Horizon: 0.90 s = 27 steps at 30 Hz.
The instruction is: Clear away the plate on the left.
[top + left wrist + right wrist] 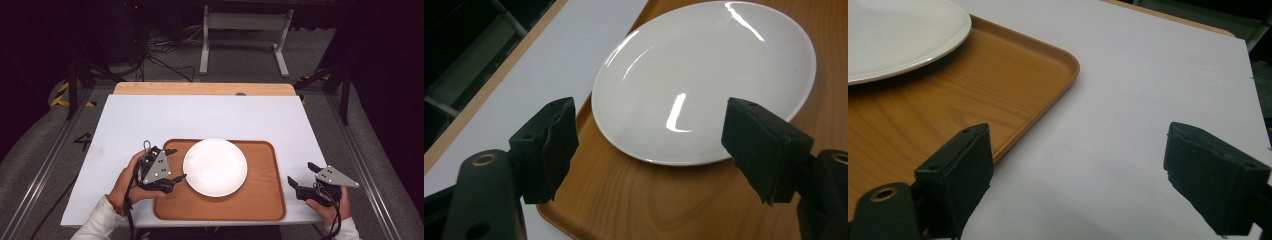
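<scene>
With its jaws apart and nothing between them, left gripper [172,164] sits just beside plate [215,167] on tray [260,200] near the worktop's front edge; next likely a rim grasp. Right gripper [302,176] is also agape, off the tray.

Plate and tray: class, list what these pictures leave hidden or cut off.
- Plate: far rim cut by the left gripper view's top edge; in the right gripper view the frame's top and left edges cut most of it.
- Tray: surface under the plate hidden in the high view.
- Left gripper: lower body hidden by its grey plate and the hand.
</scene>
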{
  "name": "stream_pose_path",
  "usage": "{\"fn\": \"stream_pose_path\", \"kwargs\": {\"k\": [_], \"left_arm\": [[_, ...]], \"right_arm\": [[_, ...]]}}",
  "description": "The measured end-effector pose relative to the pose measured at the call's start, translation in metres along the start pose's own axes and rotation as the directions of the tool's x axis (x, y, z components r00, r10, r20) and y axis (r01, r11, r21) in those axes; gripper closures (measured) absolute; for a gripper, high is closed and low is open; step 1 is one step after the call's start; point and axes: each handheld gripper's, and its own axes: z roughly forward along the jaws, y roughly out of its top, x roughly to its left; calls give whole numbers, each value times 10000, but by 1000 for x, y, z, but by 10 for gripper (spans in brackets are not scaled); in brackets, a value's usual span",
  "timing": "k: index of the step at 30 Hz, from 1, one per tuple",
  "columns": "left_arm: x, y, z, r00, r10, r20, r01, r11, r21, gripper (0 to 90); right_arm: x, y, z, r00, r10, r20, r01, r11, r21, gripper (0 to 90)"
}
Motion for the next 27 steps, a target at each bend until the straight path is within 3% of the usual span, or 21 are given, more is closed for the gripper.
{"fn": "stream_pose_path", "kwargs": {"k": [15, 27], "left_arm": [[21, -26, -12, 9952, -713, -665, 729, 9971, 215, 201], [34, -49, -24, 9849, -1316, -1129, 1366, 9899, 373, 183]], "right_arm": [[0, 0, 0, 10000, -2, 12, 2, 10000, 3, 131], [0, 0, 0, 10000, 11, 10, -11, 10000, 20, 131]]}}
